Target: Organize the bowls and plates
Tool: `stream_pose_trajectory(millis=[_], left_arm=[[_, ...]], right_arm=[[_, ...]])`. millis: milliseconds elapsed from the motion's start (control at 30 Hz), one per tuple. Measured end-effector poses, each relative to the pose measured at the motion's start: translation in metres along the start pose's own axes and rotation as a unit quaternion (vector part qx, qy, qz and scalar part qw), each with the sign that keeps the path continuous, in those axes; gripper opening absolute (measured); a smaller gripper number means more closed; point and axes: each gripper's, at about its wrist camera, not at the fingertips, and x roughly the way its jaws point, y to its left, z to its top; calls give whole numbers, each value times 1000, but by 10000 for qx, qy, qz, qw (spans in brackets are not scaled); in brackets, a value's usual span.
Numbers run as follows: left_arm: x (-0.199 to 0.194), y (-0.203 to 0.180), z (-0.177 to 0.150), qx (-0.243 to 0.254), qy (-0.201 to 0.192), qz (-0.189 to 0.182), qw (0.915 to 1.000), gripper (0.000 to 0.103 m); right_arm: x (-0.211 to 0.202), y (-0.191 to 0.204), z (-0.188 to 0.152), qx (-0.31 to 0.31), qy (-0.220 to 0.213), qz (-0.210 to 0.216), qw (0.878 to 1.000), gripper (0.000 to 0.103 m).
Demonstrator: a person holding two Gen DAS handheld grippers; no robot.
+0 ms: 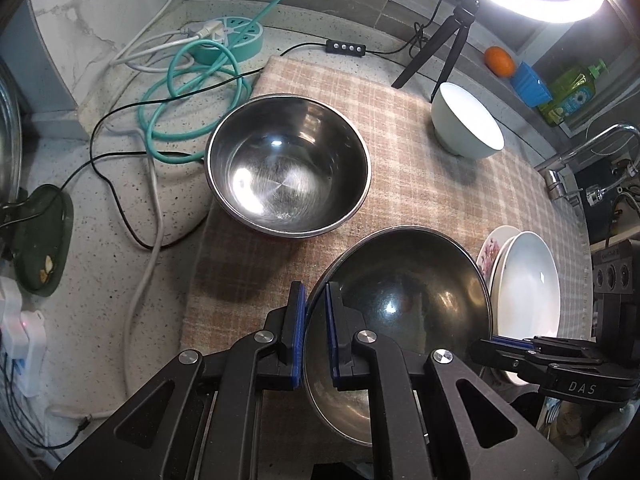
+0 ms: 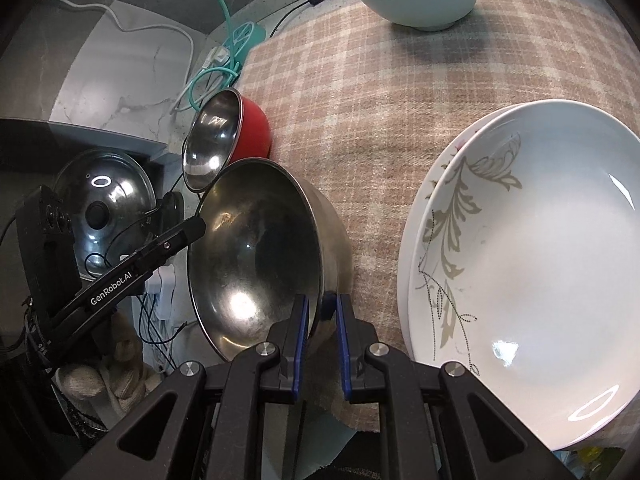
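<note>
Left gripper (image 1: pixel 316 312): steel bowl (image 1: pixel 404 300) rim pinched between the pads.
Right gripper (image 2: pixel 322 316): opposite rim pinched.

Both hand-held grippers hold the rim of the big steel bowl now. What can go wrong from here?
1. The left hand-held gripper and the right hand-held gripper pinch only the thin rim of the big steel bowl; the smooth metal may slip and drop.
2. The white plates lie very close beside it; a swing could knock or chip them.
3. The red bowl stands near on the other side and could be pushed toward the cables.
</note>
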Motion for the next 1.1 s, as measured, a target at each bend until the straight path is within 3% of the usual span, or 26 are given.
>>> stream_pose_trajectory(millis=[667,867,1100], left_arm=[[0,2,-1,62,28,32,10000,13],[-18,8,-3,-59,-251,86,9996,13],[-38,20,-10,-650,-674,-146,9955,13]], right_arm=[[-11,3,4,-270,-192,-250,9991,13],[-29,3,6,-433,-456,-332,9975,14],[-46,12,13,-886,-731,-414,9925,19]])
